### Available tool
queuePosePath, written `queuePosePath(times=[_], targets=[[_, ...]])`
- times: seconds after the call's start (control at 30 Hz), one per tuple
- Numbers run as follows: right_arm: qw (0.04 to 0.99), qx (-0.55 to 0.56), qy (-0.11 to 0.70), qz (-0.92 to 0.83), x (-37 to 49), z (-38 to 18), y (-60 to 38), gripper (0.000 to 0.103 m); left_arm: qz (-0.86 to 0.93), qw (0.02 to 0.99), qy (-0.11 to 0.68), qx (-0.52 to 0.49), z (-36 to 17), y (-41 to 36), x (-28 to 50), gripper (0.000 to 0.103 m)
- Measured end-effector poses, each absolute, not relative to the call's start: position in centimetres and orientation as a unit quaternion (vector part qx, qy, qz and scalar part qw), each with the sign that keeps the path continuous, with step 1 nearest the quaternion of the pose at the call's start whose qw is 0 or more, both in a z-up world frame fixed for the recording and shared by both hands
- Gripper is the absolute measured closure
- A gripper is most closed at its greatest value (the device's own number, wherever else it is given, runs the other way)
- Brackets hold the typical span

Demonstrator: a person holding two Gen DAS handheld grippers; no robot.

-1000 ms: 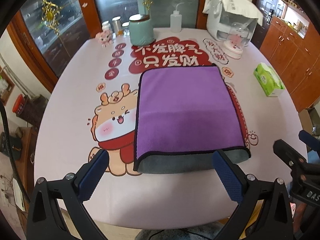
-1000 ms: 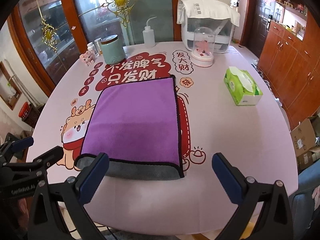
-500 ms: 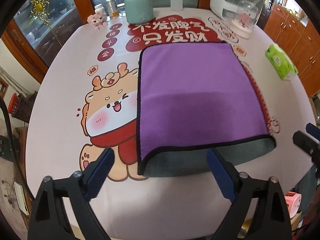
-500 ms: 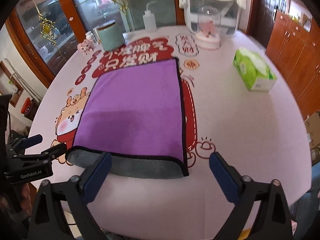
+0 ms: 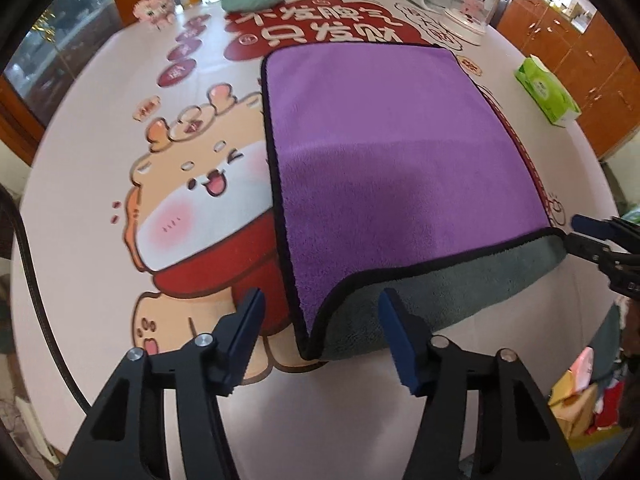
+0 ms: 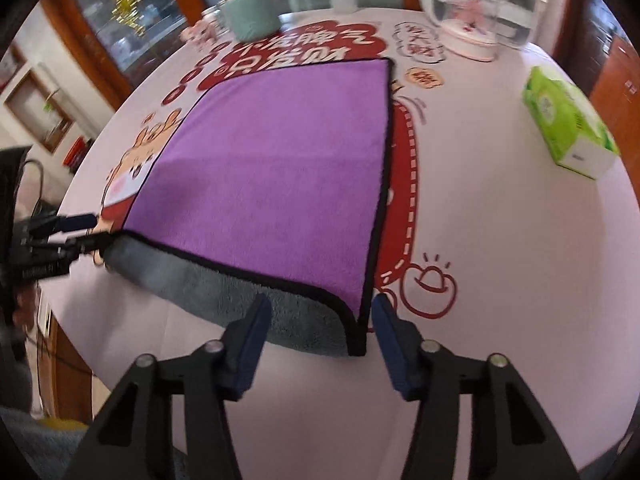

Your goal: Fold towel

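Purple towel (image 5: pixel 392 152) lies flat, grey underside showing.

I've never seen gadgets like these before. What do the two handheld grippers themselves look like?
Each is a matte black frame with triangular cut-outs and silver screw heads at the joints. The left gripper and right gripper each end in two flat fingers faced with dark blue ribbed pads. A black cable trails beside the left one. White lettering marks its body in the right view, too blurred to read.

Each wrist view looks low and close across the towel's (image 5: pixel 392 152) near corners, sharing it.
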State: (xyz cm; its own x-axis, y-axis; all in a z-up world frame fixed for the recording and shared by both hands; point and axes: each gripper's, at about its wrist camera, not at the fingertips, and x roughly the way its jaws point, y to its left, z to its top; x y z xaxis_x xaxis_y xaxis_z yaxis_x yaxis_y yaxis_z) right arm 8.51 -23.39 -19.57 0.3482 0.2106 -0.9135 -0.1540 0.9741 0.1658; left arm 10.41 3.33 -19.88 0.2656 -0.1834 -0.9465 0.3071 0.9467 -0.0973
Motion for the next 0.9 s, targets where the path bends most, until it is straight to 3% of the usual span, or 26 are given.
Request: queuePosePath(times=[0.2, 0.6, 0.9], targets=[[0.809, 0.018, 0.567, 0.158, 9.2, -20.8, -23.7, 0.065, -0.212, 0.779, 0.586, 0.069, -20.6, 2.8, 10.9, 0.052], [0.798, -0.002, 0.579, 0.168, 9.5, -21.8, -24.7, 0.073, -0.28, 0.745, 0.601, 0.075, -21.3, 1.7, 11.4, 0.056], [0.792, -0.002, 0.583, 0.181, 9.2, -22.2, -24.4, 0.086, -0.28, 0.732, 0.616, 0.076, -22.3, 2.1, 12.5, 0.067]])
